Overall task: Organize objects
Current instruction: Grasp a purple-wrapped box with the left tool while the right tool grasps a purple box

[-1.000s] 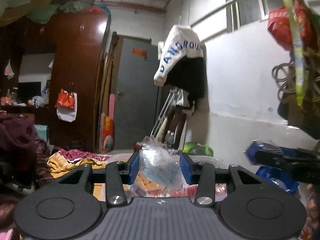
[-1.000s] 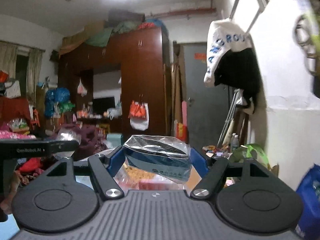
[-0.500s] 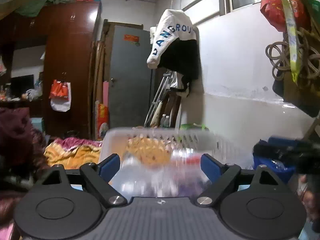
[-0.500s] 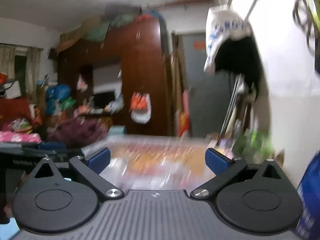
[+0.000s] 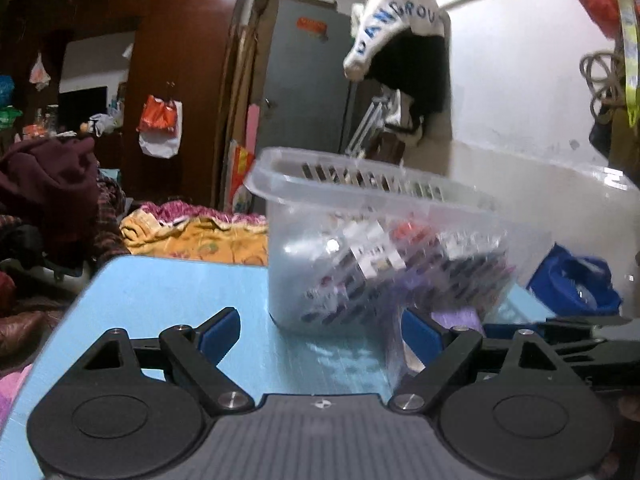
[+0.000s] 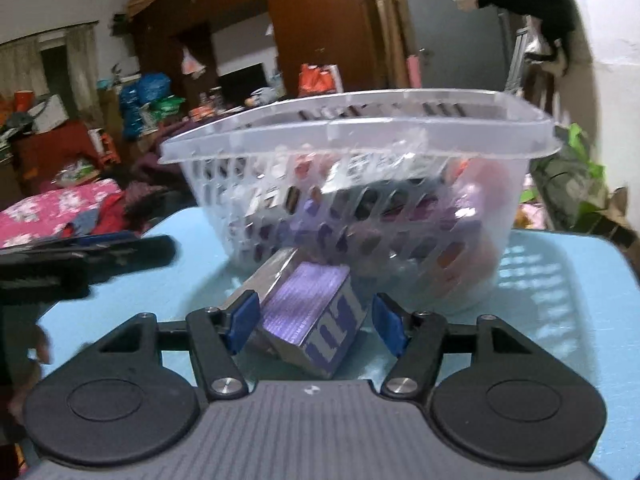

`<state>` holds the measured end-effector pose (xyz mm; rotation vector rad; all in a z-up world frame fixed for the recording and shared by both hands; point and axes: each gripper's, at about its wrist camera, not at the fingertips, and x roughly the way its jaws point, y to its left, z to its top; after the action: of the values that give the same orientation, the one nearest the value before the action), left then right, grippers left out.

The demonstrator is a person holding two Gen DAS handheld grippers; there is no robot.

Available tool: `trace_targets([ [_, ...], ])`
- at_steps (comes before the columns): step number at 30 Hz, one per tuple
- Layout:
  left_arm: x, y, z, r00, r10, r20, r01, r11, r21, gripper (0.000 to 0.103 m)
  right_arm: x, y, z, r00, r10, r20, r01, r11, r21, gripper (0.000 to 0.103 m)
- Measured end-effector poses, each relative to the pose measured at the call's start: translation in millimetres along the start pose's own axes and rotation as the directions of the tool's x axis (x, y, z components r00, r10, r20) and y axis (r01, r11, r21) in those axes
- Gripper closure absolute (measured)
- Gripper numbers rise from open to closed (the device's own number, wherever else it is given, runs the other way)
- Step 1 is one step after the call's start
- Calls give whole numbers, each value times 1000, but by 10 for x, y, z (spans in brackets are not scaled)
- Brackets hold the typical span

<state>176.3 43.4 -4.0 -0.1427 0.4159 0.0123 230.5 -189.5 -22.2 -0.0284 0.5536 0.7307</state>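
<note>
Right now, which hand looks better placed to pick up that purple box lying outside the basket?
The right gripper: the purple box lies between its open fingers, in front of the clear basket. The left gripper is open with only blue table between its fingers.

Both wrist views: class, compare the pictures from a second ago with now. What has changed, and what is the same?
Both grippers let go: a second ago each was shut on a clear plastic bag; now the left gripper and right gripper are open and lower, near the blue table. The right one brackets a purple box in front of the clear basket. The room behind looks unchanged.
</note>
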Motion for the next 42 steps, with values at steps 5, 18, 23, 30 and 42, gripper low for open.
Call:
trace_targets([
  [5,32,-64,-69,1000,-8,-15,9,1000,17,13,-130,3,-101,999,43,0,-43,999,5,55],
  [18,192,-323,-122,998,18,-66,-12,996,86,13,-314,-147,-128,988,-152,40,152,988,4,58],
  [23,252,-448,-138,996,10,-88,0,994,111,13,-304,-175,-162,995,-94,39,93,995,34,56],
  [30,201,-582,-172,997,26,-69,-14,984,177,13,-336,-216,-203,994,-100,52,97,993,64,52],
  [42,269,-516,-157,992,37,-118,-21,990,137,12,-348,-223,-225,993,-102,61,97,993,73,46],
])
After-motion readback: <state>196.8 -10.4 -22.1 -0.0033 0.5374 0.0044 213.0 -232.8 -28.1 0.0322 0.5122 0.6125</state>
